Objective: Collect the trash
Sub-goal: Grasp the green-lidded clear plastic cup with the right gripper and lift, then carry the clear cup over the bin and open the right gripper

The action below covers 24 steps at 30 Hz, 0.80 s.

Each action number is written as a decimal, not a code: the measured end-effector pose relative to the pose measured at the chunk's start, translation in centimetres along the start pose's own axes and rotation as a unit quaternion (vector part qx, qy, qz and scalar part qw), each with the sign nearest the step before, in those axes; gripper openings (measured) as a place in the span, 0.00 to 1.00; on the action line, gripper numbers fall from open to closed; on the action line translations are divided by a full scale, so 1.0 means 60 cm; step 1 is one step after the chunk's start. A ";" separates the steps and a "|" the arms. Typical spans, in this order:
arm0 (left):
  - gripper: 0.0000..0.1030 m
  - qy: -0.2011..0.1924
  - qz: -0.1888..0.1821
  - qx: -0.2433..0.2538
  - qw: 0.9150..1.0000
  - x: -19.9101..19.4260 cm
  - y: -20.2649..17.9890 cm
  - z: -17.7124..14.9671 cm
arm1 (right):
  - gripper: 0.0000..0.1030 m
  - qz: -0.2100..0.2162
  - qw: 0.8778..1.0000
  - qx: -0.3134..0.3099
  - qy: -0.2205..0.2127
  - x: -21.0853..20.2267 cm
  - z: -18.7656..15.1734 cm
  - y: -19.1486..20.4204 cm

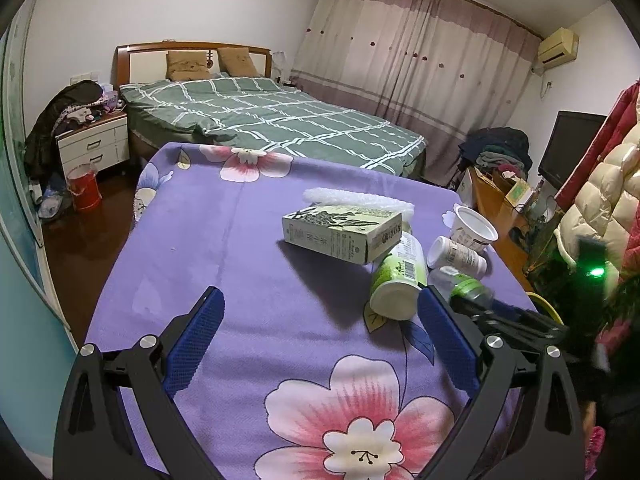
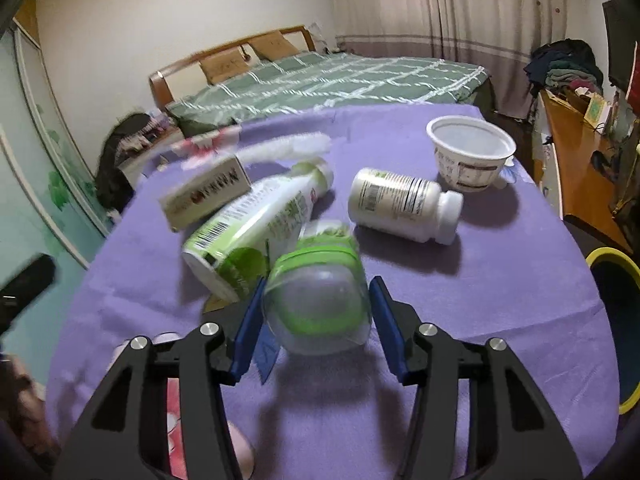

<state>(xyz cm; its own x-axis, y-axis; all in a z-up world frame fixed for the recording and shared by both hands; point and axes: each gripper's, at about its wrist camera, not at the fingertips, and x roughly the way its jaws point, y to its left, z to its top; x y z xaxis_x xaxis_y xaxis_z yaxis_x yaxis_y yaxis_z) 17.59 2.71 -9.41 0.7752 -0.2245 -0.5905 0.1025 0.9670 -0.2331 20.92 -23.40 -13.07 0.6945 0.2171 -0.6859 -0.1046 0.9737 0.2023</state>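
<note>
The right gripper (image 2: 316, 316) is bracketing a small clear bottle (image 2: 320, 300) with a green band, its blue pads (image 2: 386, 332) sitting on either side of the bottle's rounded base; the pads look close against the plastic, but the blur there makes it hard to say whether they are squeezing it or only flanking it. The bottle is lying on its side on the purple flowered cloth (image 2: 480, 300), base toward the camera, which is probably why the fingers are coming in low and level, taking it across its width. It is leaning against a bigger white and green bottle (image 2: 256, 228), also on its side, so any pull may be nudging that neighbour. Beyond them a white pill bottle (image 2: 400, 204) is lying flat, an empty white cup (image 2: 468, 156) is standing upright, a green-printed box (image 1: 340, 232) is resting partly on the big bottle, and a white fuzzy strip (image 1: 356, 200) is lying behind the box. A dark bin with a yellow rim (image 2: 616, 320) is waiting just off the table's right edge, a likely drop point. The left gripper (image 1: 320, 320) is hovering over bare cloth with its fingers spread wide and holding nothing, apparently standing by while the right one works.
</note>
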 end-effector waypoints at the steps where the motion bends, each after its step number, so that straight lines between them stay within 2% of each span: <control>1: 0.93 0.002 -0.002 0.001 1.000 0.002 -0.003 -0.001 | 0.48 0.006 1.000 0.004 -0.005 -0.012 0.001 -0.005; 6: 0.93 0.011 -0.009 0.013 1.000 0.009 -0.022 -0.006 | 0.47 0.026 0.999 0.021 -0.015 -0.052 0.008 -0.040; 13: 0.93 0.020 -0.012 0.023 0.999 0.018 -0.044 -0.009 | 0.47 0.027 0.998 0.046 -0.028 -0.092 0.015 -0.108; 20: 0.93 0.034 -0.017 0.035 0.999 0.036 -0.068 -0.015 | 0.47 -0.023 0.994 0.095 -0.058 -0.138 0.018 -0.212; 24: 0.93 0.046 -0.020 0.039 0.998 0.053 -0.085 -0.019 | 0.47 -0.069 0.986 0.128 -0.077 -0.164 0.011 -0.286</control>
<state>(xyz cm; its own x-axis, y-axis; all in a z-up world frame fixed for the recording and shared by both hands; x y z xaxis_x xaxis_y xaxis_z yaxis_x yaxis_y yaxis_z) 18.82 -3.09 -10.99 0.7092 -0.2696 -0.6515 0.1837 0.9627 -0.1984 16.33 -42.30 -9.33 0.7913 0.0515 -0.6093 0.1677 0.9400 0.2973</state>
